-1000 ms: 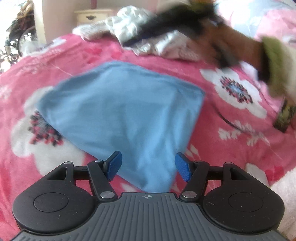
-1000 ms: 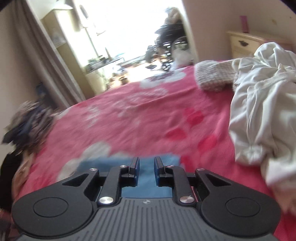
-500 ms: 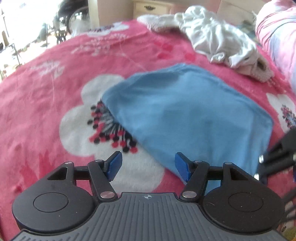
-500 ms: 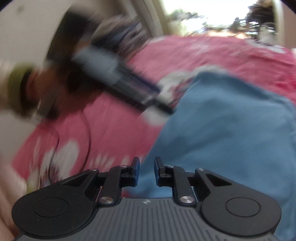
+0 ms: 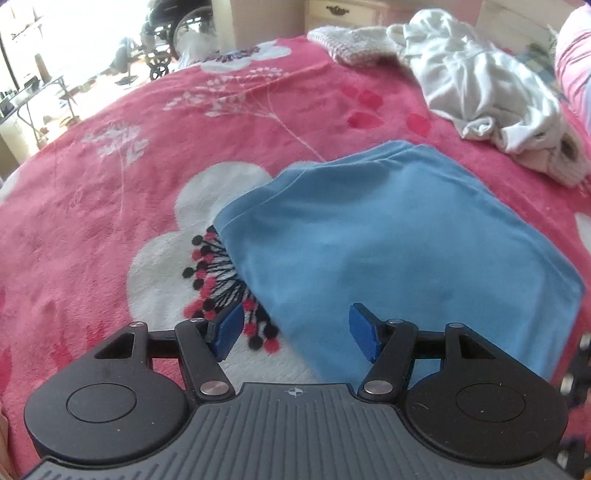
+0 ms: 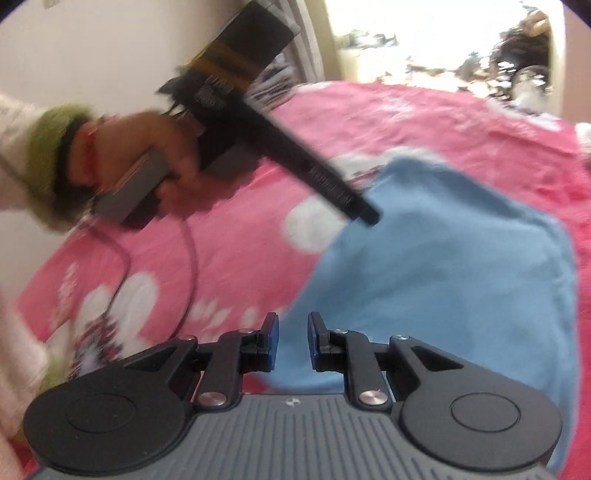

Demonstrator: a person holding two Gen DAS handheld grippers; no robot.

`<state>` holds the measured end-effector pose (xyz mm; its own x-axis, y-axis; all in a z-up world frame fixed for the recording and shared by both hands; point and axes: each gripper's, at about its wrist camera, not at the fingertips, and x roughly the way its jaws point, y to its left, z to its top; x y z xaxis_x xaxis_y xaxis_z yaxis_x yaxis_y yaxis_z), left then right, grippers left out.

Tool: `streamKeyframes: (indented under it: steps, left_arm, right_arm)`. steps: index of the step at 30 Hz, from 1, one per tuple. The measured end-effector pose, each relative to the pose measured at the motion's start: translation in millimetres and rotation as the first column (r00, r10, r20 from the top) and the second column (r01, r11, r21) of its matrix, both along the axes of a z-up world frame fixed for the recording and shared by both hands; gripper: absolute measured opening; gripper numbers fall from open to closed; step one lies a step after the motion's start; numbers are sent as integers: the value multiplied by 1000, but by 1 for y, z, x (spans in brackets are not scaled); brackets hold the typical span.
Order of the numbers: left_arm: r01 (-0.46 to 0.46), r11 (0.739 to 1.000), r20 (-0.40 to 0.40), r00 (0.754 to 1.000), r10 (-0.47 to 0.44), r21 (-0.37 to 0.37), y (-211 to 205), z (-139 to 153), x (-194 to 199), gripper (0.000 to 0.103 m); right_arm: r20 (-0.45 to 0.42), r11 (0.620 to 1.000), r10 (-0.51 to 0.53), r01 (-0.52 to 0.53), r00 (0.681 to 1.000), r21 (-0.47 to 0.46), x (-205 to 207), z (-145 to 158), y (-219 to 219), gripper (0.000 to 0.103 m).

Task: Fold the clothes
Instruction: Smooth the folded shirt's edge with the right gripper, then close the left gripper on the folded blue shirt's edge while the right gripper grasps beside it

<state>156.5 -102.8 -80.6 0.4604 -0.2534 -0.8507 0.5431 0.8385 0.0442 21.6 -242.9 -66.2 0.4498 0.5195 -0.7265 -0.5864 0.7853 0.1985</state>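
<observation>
A folded blue cloth [image 5: 399, 240] lies flat on the pink flowered blanket [image 5: 110, 177]. My left gripper [image 5: 295, 332] is open just above the cloth's near left edge, and that edge runs between its fingers. In the right wrist view the blue cloth [image 6: 443, 280] fills the right half. My right gripper [image 6: 293, 339] hovers over the cloth's near edge, its jaws only a narrow gap apart with nothing between them. A hand [image 6: 140, 162] with a green cuff holds the left gripper tool [image 6: 288, 155] above the far edge of the cloth.
A crumpled white garment [image 5: 480, 85] and a knitted piece [image 5: 351, 44] lie at the far right of the bed. A pale dresser [image 5: 343, 9] and a wheelchair [image 5: 173, 26] stand beyond the bed. A cable [image 6: 188, 258] hangs from the hand.
Both views have swung. The left gripper now faces the cloth's left edge instead of its middle. The right gripper turned from the room to the cloth and the other hand. Jaw gaps are unchanged.
</observation>
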Motion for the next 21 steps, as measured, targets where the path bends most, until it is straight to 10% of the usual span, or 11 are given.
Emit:
streamKeyframes:
  steps: [14,21]
  left_arm:
    - [-60,994,-22,998,62,92,-19,-17,3,64]
    - [-63,993,-13,998,64,101,-21,-17,1,64]
  right_arm:
    - [24,867,-494,494,869,-70,44,-3,-108,20]
    - [-12,909,-417,417,909,-2,74,-9,-85,20]
